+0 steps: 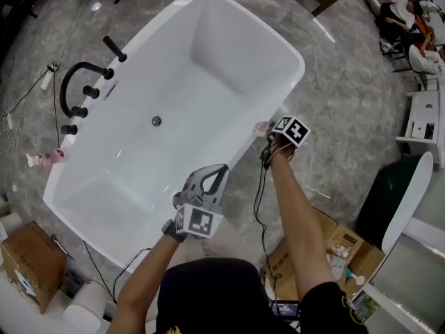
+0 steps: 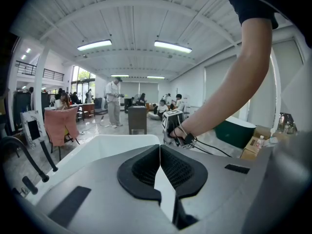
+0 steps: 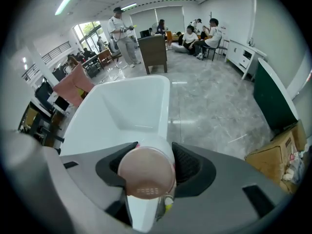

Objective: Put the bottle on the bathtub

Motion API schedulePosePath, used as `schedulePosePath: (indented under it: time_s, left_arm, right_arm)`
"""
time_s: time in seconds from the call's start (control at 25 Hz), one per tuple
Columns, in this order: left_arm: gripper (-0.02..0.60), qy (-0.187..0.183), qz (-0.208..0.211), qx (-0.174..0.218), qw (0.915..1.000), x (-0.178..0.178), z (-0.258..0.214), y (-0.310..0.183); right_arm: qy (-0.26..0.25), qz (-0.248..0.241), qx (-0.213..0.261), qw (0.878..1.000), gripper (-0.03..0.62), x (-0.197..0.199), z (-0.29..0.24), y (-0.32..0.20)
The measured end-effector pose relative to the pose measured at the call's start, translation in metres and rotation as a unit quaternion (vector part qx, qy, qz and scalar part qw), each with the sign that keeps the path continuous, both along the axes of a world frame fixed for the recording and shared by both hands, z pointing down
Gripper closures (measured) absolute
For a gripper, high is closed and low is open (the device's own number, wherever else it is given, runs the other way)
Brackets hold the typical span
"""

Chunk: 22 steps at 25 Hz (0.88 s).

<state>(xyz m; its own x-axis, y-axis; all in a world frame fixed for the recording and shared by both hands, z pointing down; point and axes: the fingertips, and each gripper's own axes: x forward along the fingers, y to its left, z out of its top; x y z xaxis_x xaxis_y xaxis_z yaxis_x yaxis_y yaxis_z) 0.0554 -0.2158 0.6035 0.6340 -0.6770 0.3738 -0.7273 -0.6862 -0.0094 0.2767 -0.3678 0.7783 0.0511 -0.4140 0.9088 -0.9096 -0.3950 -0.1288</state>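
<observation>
The bottle (image 3: pixel 146 175) is white with a round pink cap. My right gripper (image 3: pixel 146 165) is shut on it, and the cap faces the camera. In the head view the right gripper (image 1: pixel 270 135) holds the bottle (image 1: pixel 262 126) at the right rim of the white bathtub (image 1: pixel 208 40); whether it touches the rim is hidden. My left gripper (image 1: pixel 211 178) hovers over the tub's near rim. Its jaws are shut with nothing between them in the left gripper view (image 2: pixel 160 152), which also shows the right gripper's marker cube (image 2: pixel 171 122).
A black faucet (image 1: pixel 80 89) with knobs stands on the tub's left rim, and small pink bottles (image 1: pixel 47 157) sit at its left corner. Cardboard boxes (image 1: pixel 344 245) and a dark green tub (image 1: pixel 396 190) lie to the right. Cables run across the floor. People sit far off.
</observation>
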Motion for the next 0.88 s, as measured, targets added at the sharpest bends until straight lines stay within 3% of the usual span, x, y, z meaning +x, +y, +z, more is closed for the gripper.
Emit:
schedulePosePath:
  time_s: [0.28,0.88]
  left_arm:
    - [0.563,0.003,0.0,-0.002,1.0,0.003,0.001,0.001]
    - [0.563,0.005,0.011,-0.004,0.9999,0.012,0.002,0.003]
  right_arm:
    - [0.029,-0.073,-0.015,0.997,0.374,-0.016,0.0,-0.003]
    - [-0.001,-0.07,-0.022,0.997,0.31,-0.013,0.001,-0.002]
